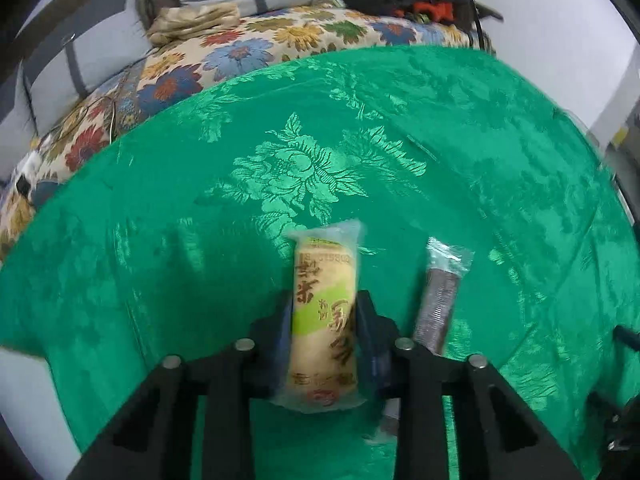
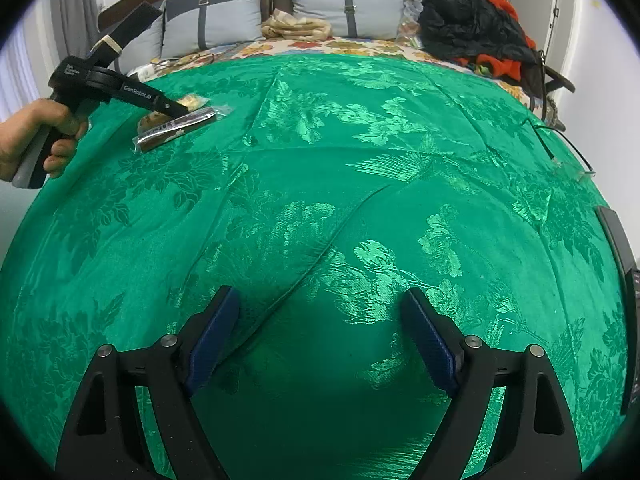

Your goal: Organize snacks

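Note:
A beige and green snack pack [image 1: 324, 312] lies lengthwise between the fingers of my left gripper [image 1: 325, 306], whose pads press on both its sides, so it is shut on the pack. Just right of it, a dark brown bar in a clear wrapper [image 1: 438, 304] lies on the green cloth [image 1: 200, 280]. In the right wrist view a hand [image 2: 40, 136] holds the left gripper [image 2: 178, 109] at the far left, over the beige pack [image 2: 192, 102] and the brown bar [image 2: 176, 128]. My right gripper [image 2: 320, 312] hangs open above bare green cloth [image 2: 320, 200] with nothing between its fingers.
The green floral cloth covers a bed. Behind it lie a flowered sheet [image 1: 240, 52], grey pillows [image 2: 348, 8], a folded beige cloth [image 2: 296, 26] and a pile of black and orange clothing [image 2: 480, 28]. A black flat device [image 2: 618, 240] sits at the right edge.

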A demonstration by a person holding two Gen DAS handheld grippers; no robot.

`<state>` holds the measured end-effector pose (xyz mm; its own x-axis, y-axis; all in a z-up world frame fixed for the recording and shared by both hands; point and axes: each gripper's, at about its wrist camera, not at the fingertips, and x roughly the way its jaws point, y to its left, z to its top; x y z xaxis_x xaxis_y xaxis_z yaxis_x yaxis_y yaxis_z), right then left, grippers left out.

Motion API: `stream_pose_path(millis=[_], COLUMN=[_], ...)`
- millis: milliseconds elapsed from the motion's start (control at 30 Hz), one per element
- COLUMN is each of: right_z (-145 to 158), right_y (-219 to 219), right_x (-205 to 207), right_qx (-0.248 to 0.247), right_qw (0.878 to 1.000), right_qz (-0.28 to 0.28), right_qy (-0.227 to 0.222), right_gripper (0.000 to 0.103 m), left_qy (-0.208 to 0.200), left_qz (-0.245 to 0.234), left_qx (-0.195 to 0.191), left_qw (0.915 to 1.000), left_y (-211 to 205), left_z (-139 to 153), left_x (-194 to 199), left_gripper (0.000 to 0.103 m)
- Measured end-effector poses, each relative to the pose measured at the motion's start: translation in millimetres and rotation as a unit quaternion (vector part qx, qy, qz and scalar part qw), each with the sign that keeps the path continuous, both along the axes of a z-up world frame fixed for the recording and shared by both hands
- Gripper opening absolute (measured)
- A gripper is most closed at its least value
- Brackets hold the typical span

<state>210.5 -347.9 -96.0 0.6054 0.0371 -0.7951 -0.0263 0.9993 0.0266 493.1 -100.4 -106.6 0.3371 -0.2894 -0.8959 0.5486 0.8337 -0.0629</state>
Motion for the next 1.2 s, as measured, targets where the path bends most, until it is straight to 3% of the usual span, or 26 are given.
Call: stream_pose_path(millis=[100,233,433,600,700,733,767,833,1000,1200], right_z=[-0.1,-0.1,-0.3,-0.4,-0.5,-0.5,-0.5,-0.6,-0.7,-0.9], right_y=[0.9,1.2,1.3,1.5,1.6,1.5,1.9,1.5,1.5,1.4], right_x=[0.0,-0.1,0.0,0.0,0.0,0.0,0.1,0.0,0.1,0.1], right_qx=[0.000,0.000,0.000,0.000,0.000,0.000,0.000,0.000,0.000,0.000], right_qw=[1.000,1.000,1.000,1.000,1.000,1.000,1.000,1.000,1.000,1.000], right_qz=[0.000,0.000,-0.001,-0.001,-0.001,-0.001,-0.001,-0.001,-0.001,-0.001], right_qy=[0.000,0.000,0.000,0.000,0.000,0.000,0.000,0.000,0.000,0.000], right_gripper=[0.087,0.087,0.087,0.087,0.087,0.087,0.087,0.087,0.087,0.087], left_qy=[0.005,0.010,-0.005,-0.033,-0.062,-0.066,-0.070,-0.095,-0.082,-0.086], left_qz=[0.053,0.136,0.183,0.240,0.242,0.243,0.238,0.221,0.229,0.225], left_qx=[-0.018,-0.031,-0.026,-0.046,-0.034,-0.021,-0.005,0.012,0.001,0.000], left_qw=[0.9984,0.9902,0.9828,0.9690,0.9676,0.9676,0.9688,0.9705,0.9701,0.9706], left_y=[14.1,50.8,104.0,142.1,146.7,145.4,143.1,138.6,144.7,142.5], left_z=[0.9,0.8,1.0,-2.0,-5.7,-7.8,-11.8,-13.7,-18.2,-18.2], left_x=[-22.3,-81.1,-193.4,-238.0,-242.3,-241.5,-240.5,-243.7,-234.6,-232.8], left_gripper=[0.029,0.030,0.030,0.033,0.058,0.078,0.086,0.088,0.103,0.103])
